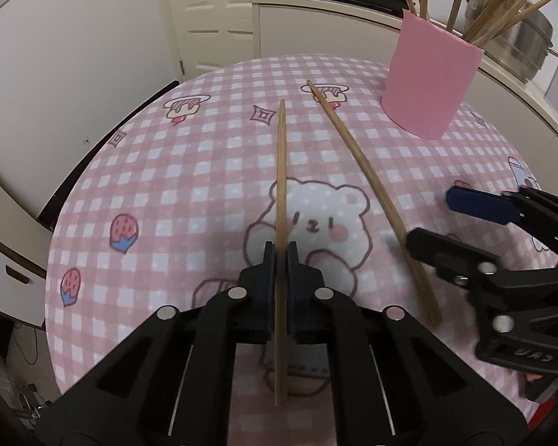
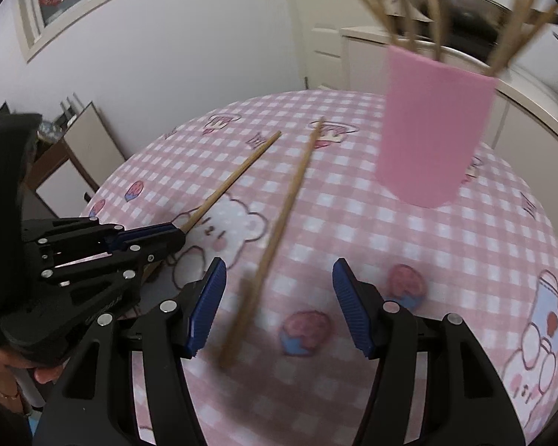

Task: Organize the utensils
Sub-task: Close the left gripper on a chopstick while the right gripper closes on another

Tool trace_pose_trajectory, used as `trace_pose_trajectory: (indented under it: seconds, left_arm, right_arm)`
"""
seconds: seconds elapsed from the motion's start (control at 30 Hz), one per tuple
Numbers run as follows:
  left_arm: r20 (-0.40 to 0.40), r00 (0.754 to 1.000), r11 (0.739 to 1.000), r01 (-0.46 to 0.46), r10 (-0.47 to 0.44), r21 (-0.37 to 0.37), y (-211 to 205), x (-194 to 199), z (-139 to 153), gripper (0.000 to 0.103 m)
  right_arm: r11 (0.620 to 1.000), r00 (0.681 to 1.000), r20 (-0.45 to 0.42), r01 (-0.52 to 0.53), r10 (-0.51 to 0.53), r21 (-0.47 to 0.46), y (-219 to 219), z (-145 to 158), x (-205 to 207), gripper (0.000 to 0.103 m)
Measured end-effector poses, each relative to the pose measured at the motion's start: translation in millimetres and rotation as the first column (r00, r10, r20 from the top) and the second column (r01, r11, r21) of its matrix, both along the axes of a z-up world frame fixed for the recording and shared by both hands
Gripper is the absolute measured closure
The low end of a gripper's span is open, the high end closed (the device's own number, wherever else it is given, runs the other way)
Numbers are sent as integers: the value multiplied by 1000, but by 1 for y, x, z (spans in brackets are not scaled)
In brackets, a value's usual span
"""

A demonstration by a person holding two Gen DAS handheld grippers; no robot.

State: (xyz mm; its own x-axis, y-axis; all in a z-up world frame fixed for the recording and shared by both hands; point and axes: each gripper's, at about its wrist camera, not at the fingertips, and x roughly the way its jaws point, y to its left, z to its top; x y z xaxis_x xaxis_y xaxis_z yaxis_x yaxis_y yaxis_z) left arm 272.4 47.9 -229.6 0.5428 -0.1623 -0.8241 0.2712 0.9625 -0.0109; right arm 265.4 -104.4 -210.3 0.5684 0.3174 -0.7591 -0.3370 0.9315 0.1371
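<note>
Two chopsticks are out on the desk (image 1: pixel 189 171), and the pink cup (image 1: pixel 429 78) at the far right already bristles with others, so this looks like the pick-up step: gather the strays, then drop them in the cup.

The left gripper (image 1: pixel 281 256) has its fingers closed on the first chopstick (image 1: pixel 282 171). The stick runs straight out between the two blue pads, its near end poking back past them and its far tip pointing across the desk toward the far edge. Whether it is lifted clear of the cloth I can't tell.

The right gripper (image 2: pixel 279 304) is wide open, fingers spread, nothing held. The second chopstick (image 2: pixel 279 230) lies flat on the checked cloth, and its near end sits between those open fingers, closer to the left one, touching neither as far as I can see. The view is blurred there.

Next move, by my reading: the right fingers need to settle down around that stick and close on it squarely. After that, both sticks must be tipped up and carried to the cup, well apart from here, threading in among the ones already standing there.
</note>
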Motion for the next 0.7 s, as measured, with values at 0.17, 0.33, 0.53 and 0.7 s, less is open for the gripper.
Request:
trace_pose_trajectory:
  seconds: [0.17, 0.33, 0.53, 0.7]
  left_arm:
    - [-7, 1000, 1000, 10, -10, 1, 7, -13, 1, 97]
    - [-12, 1000, 1000, 19, -19, -12, 16, -30, 2, 97]
    - [-29, 998, 998, 56, -56, -9, 22, -54, 3, 97]
    - [-48, 994, 996, 94, -94, 0, 20, -72, 5, 97]
  right_arm:
    - [996, 999, -22, -47, 45, -70, 17, -7, 5, 85]
    - [993, 997, -28, -67, 65, -94, 8, -7, -5, 95]
    - [994, 994, -66, -86, 82, -68, -20, -7, -35, 98]
    - [994, 993, -86, -87, 81, -60, -43, -6, -65, 97]
